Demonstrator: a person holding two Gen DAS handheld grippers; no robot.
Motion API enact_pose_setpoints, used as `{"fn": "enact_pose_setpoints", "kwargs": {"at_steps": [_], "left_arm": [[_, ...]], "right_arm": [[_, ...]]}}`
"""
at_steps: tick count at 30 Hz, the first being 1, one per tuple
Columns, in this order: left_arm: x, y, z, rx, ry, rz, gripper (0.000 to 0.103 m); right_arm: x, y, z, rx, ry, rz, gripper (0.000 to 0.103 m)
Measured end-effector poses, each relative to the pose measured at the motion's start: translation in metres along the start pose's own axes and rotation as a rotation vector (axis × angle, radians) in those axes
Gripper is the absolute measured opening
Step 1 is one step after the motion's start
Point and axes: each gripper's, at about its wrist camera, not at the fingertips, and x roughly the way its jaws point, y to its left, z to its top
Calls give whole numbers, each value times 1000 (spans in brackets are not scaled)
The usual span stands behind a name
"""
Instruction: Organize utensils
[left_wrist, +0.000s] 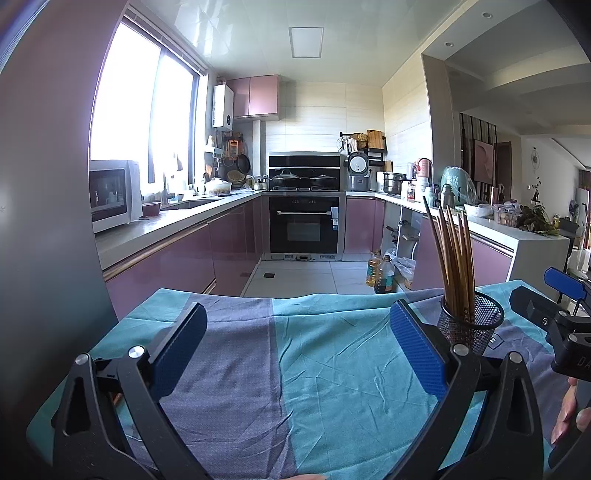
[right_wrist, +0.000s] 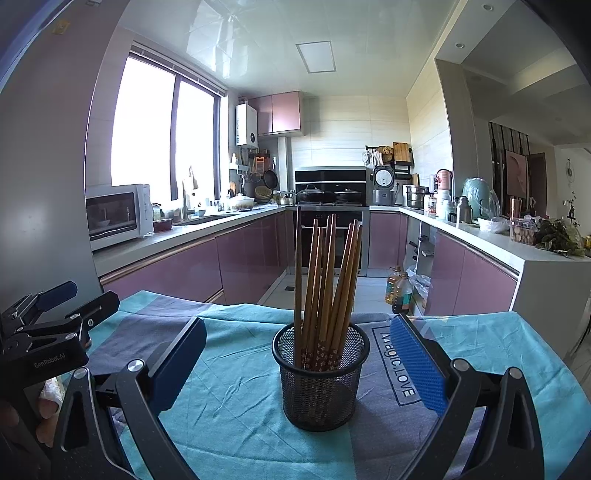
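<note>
A black mesh cup (right_wrist: 320, 376) stands upright on the teal and grey cloth (right_wrist: 236, 387) and holds several brown wooden chopsticks (right_wrist: 325, 273). My right gripper (right_wrist: 299, 354) is open and empty, its blue pads on either side of the cup without touching it. My left gripper (left_wrist: 295, 339) is open and empty over bare cloth (left_wrist: 332, 369), left of the cup (left_wrist: 471, 323) with its chopsticks (left_wrist: 452, 254). The right gripper (left_wrist: 554, 299) shows at the right edge of the left wrist view. The left gripper (right_wrist: 59, 306) shows at the left edge of the right wrist view.
The cloth-covered table ends at a far edge (left_wrist: 314, 295) above the tiled kitchen floor. Oil bottles (right_wrist: 399, 291) stand on the floor beyond it. Pink cabinets, a microwave (right_wrist: 118, 214) and an oven (left_wrist: 304, 225) line the kitchen behind.
</note>
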Motion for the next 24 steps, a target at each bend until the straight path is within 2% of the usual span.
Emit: {"fn": "enact_pose_setpoints", "kwargs": {"at_steps": [24], "left_arm": [[1,-1,-1,2,-4,-2,97]], "right_arm": [[0,-2,0,7,2,-3,96]]}}
